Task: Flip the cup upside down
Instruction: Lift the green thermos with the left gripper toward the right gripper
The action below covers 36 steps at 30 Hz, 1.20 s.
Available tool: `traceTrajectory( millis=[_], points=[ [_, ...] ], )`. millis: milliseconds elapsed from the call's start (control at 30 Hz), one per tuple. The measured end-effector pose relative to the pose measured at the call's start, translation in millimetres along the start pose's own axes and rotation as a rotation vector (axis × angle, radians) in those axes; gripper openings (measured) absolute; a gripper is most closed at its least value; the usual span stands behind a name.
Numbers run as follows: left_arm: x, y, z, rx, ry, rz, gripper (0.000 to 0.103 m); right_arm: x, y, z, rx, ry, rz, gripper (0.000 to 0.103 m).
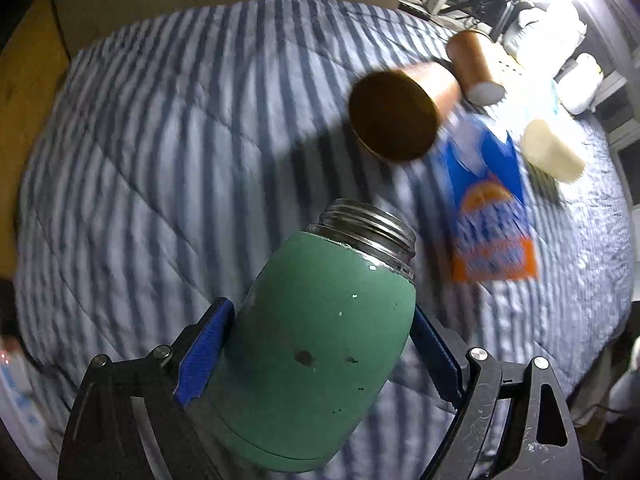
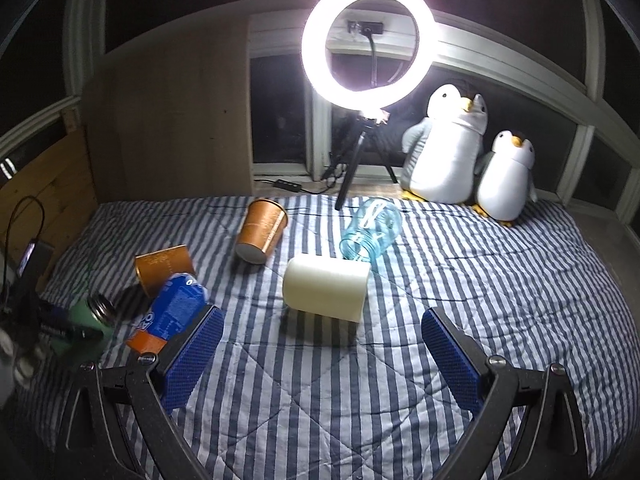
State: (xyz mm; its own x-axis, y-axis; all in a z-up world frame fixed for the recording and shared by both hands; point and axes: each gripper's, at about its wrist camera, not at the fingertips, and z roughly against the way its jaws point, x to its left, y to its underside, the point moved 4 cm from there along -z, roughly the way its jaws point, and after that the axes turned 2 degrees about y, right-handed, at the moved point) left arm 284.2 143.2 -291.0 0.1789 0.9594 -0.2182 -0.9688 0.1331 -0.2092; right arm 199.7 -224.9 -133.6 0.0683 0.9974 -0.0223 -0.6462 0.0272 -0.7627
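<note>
Left gripper (image 1: 320,344) is clamping one green cup (image 1: 312,344), tilted above the striped quilt (image 1: 160,160); right gripper (image 2: 322,344) is hanging jaws apart. Two copper cups (image 2: 262,234) are lying there; blue packet (image 2: 172,312) partly hidden

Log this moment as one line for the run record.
left gripper: jaws shut on green cup, lifted, tilted, mouth away from camera | right gripper: open, empty, over striped quilt | flip: not yet done
</note>
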Motion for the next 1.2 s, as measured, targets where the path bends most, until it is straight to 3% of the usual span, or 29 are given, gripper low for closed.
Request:
traceTrajectory(
  millis=[300,500,667,800,1033,1200],
  points=[
    [-76,66,-1,-0.006,0.053,0.013,0.09,-18,5,2,0.0,-0.038,0.026,0.098],
    [-139,81,-11,0.006,0.095,-0.041,0.089,-38,11,4,0.002,-0.034,0.027,0.098],
    [-190,64,-21,-0.01,0.123,-0.081,0.089,-57,17,8,0.0,-0.021,0.006,0.098],
    [-227,31,-40,-0.021,0.155,-0.116,0.088,-73,23,9,0.005,-0.011,-0.021,0.098],
    [-284,-5,-70,-0.031,0.16,-0.22,0.088,-95,37,13,0.023,-0.002,-0.051,0.098],
    [-295,-22,-75,-0.03,0.167,-0.25,0.088,-97,35,10,0.032,-0.095,0.001,0.098]
  ],
)
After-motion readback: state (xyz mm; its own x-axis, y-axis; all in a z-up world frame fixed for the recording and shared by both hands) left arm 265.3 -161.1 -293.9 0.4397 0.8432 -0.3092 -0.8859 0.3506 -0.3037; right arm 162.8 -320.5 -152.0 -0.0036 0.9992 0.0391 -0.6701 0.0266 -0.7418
